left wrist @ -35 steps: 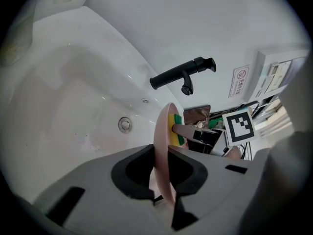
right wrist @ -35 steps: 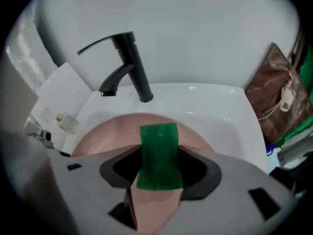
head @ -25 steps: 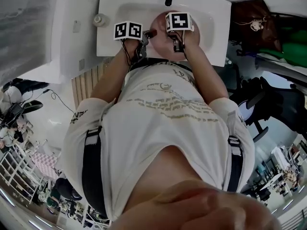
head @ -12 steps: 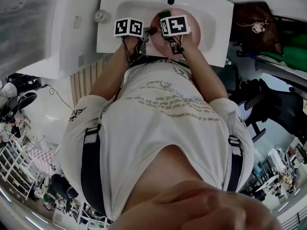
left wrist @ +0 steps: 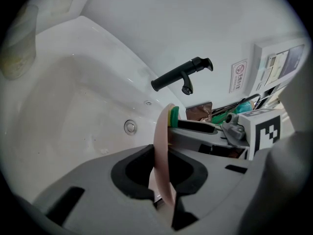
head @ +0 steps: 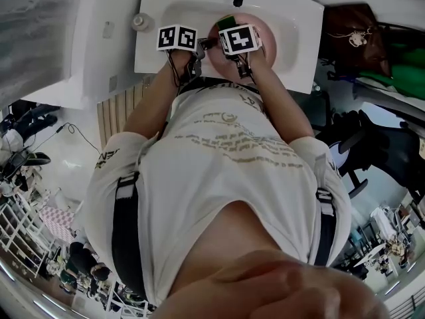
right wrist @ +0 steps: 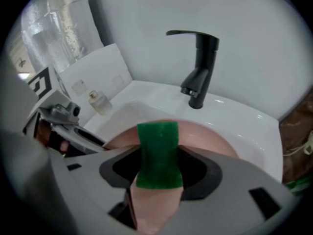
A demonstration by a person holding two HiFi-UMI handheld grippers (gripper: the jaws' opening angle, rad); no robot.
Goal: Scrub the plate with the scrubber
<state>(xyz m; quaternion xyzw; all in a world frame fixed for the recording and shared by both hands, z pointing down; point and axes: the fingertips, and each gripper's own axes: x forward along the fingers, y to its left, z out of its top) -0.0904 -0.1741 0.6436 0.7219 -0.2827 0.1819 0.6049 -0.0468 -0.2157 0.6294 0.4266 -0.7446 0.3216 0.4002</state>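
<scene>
A pink plate [head: 267,33] stands on edge over the white sink [head: 295,52]. My left gripper [left wrist: 164,180] is shut on the plate's [left wrist: 163,146] rim, which runs edge-on between its jaws. My right gripper [right wrist: 157,180] is shut on a green scrubber [right wrist: 157,153], whose face lies against the plate [right wrist: 208,141]. In the head view the scrubber [head: 227,21] shows at the plate's upper left, just beyond the right gripper's marker cube [head: 239,39]. From the left gripper view the scrubber [left wrist: 173,115] sits against the plate's far rim.
A black tap [right wrist: 199,72] stands behind the basin, above the plate. A small bottle [right wrist: 100,102] sits on the sink's left ledge. An overflow hole [left wrist: 129,127] marks the basin wall. A brown bag [head: 348,32] lies right of the sink.
My right gripper has slid left across the plate and rolled, so the green scrubber now shows at the plate's upper left. The left gripper and plate have stayed put.
</scene>
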